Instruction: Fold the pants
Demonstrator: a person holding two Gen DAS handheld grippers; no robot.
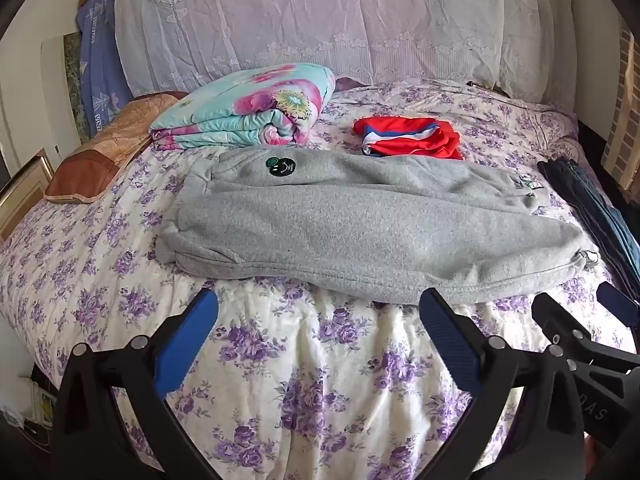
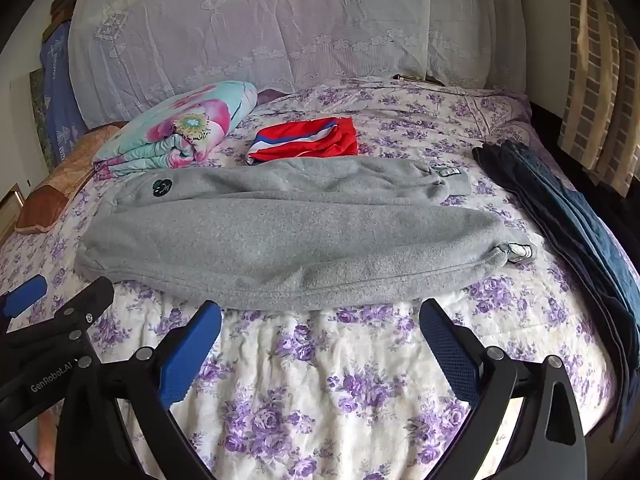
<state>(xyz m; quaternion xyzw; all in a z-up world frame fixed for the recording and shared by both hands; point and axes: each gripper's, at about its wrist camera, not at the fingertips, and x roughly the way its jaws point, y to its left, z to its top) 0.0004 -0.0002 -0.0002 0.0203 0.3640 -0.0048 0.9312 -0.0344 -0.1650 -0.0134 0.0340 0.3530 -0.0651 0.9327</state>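
Note:
Grey fleece pants (image 1: 360, 228) lie across the bed, folded lengthwise, waist with a black round patch at the left and cuffs at the right; they also show in the right wrist view (image 2: 288, 232). My left gripper (image 1: 318, 312) is open and empty, just short of the pants' near edge. My right gripper (image 2: 320, 316) is open and empty, also just short of that edge. Each gripper shows at the side of the other's view: the right gripper (image 1: 576, 312) and the left gripper (image 2: 64, 292).
The bed (image 1: 304, 360) has a purple-flowered sheet. A folded floral quilt (image 1: 248, 108), a red folded garment (image 1: 408, 138) and a brown pillow (image 1: 100, 148) lie behind the pants. Dark blue pants (image 2: 572, 224) lie along the right edge. A lace-covered headboard (image 1: 320, 16) stands at the back.

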